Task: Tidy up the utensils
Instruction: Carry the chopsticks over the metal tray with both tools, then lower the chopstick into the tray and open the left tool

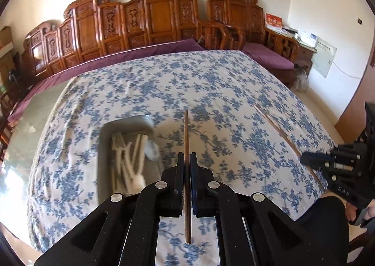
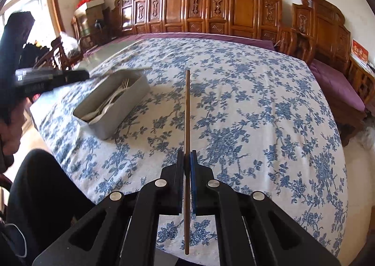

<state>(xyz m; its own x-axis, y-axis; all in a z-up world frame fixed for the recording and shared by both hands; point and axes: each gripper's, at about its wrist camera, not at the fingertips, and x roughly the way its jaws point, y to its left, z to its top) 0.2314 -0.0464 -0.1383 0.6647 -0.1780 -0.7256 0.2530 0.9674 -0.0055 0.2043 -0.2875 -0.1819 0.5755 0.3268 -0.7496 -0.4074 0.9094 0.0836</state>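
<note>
Covering table, floral cloth; carved bench behind.

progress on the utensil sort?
Done: forks and spoons lie in the grey tray. In hand: left claw and right claw each grip one chopstick. Left: both chopsticks into the tray; no other loose utensils visible on the tablecloth.

only faint raised letters — perhaps "uab" — show on the right gripper.
</note>
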